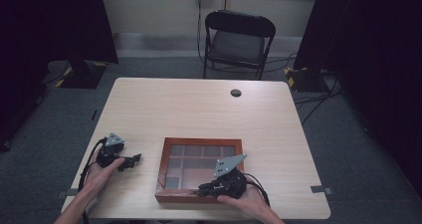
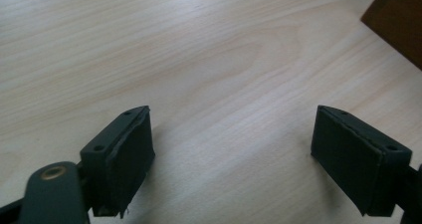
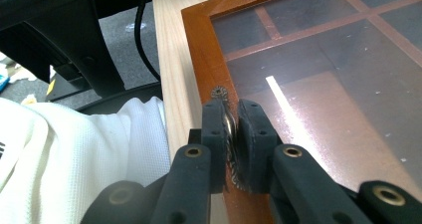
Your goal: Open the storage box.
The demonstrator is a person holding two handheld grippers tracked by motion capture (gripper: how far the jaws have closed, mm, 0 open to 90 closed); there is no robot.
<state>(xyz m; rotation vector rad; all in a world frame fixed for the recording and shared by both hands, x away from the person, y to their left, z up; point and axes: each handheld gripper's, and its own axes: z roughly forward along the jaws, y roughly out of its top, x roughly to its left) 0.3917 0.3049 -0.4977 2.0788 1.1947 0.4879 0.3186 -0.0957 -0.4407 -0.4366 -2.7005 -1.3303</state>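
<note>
- Wooden box (image 1: 162,170) with a glass lid sits at the near edge of the bench (image 1: 199,104), in front of you; dividers show through the glass (image 3: 348,74).
- Your right claw (image 3: 231,129) is pinched nearly closed on a small metal latch tab (image 3: 219,92) at the front rim of the lid frame. The piece is thin and scalloped; whether it is a clasp or a pull cannot be told from this angle.
- Your left claw (image 2: 231,154) hangs wide open over bare bench, holding nothing, to the left of the box and apart from it. A corner of the box shows at the upper right of the left gripper view.
- Judgement: the step in hand looks like lifting the lid by the tab.
- Keep the pinch square on the tab; it is thin and could slip out sideways.
- Lift in an arc about the far edge, not straight up.
- Consider bringing your left claw to the box's left wall to steady it, since the box may slide or tip toward you.
</note>
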